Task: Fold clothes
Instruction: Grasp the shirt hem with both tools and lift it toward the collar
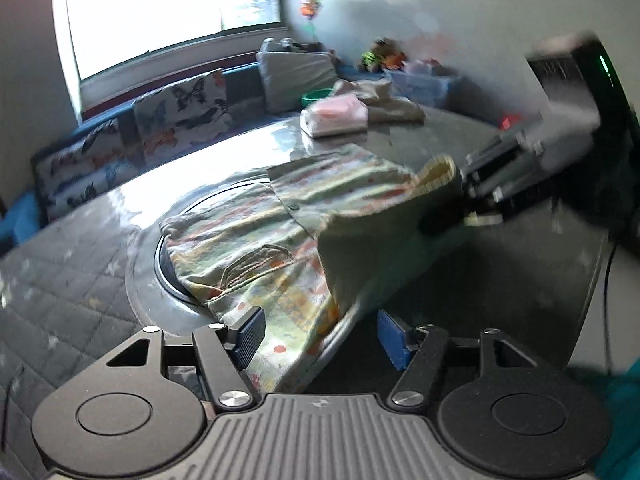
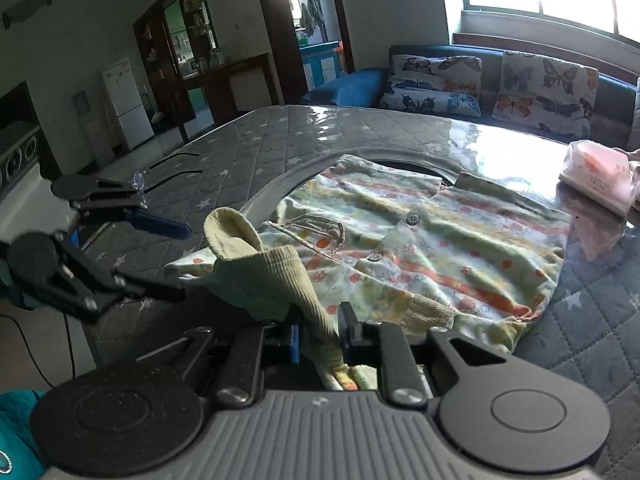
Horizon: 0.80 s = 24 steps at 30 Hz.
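A small pale green and orange printed shirt (image 2: 420, 248) with buttons and a chest pocket lies on the grey quilted table (image 2: 248, 148). It also shows in the left wrist view (image 1: 256, 236). My right gripper (image 2: 320, 336) is shut on the shirt's ribbed sleeve cuff (image 2: 292, 280) and holds it lifted off the table at the near edge. In the left wrist view the right gripper (image 1: 472, 216) pinches that raised sleeve (image 1: 404, 216). My left gripper (image 1: 320, 336) is open, its blue pads (image 1: 250, 338) on either side of the shirt's near hem at the table edge. It also shows at the left of the right wrist view (image 2: 168, 256).
A folded pink and white garment (image 1: 336, 116) and a beige one (image 1: 392, 102) lie at the table's far side. A sofa with butterfly cushions (image 2: 544, 88) runs under the window. A round glass inset (image 1: 168, 264) sits under the shirt. Glasses (image 2: 160, 174) lie on the table.
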Motion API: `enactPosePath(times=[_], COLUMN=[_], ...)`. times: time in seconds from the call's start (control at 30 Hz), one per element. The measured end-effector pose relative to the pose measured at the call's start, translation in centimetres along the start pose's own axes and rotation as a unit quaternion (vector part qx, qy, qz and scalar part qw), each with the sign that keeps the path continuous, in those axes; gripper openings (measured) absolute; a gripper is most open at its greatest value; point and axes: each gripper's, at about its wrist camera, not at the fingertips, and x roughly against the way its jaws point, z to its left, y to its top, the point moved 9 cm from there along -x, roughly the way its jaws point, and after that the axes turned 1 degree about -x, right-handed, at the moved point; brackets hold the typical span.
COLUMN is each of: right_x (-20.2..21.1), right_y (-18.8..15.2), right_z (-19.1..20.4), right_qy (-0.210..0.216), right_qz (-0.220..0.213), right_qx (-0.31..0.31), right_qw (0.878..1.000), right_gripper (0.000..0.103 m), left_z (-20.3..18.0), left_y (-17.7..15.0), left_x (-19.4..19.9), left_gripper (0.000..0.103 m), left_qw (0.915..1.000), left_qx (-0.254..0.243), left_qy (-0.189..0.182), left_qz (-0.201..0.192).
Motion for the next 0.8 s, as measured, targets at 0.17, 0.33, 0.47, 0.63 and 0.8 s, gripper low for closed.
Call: enactPosePath(times=[0.17,0.33,0.47,0.63,0.8], right_x=[0.1,0.3,0.2,1.0,3.6], right_y=[0.3,0.6,0.6,0.3,-0.2], right_z=[-0.2,-0.3,-0.5,0.4,1.6], right_qy=[-0.003,-0.009,-0.015,-0.021,-0.015], right_qz=[-0.004,-0.010,-0.016,-0.029,-0.046], right_qx=[-0.004,-0.012,-0.021,-0.006,0.009], right_qw=[1.000,1.000,1.000,0.999,0.999], right_gripper=[0.017,0.015,0.012,0.007,0.007], left_z=[-0.6,-0.6,-0.1,0.4,-0.4], left_y=[-1.2,-1.8,-2.5,-2.2,-1.8], left_x=[-1.2,-1.7,-2.1,-1.0,1.6], left_gripper=[0.061,0.040,0.017,0.009,0.009], left_qw=[0.9972,0.9921,0.9894,0.9919,0.9937], left_qx=[-0.072,-0.122,-0.140,-0.122,-0.106], left_qy=[0.018,0.029,0.038,0.033,0.014], left_qz=[0.004,-0.006,0.003,-0.015,-0.036])
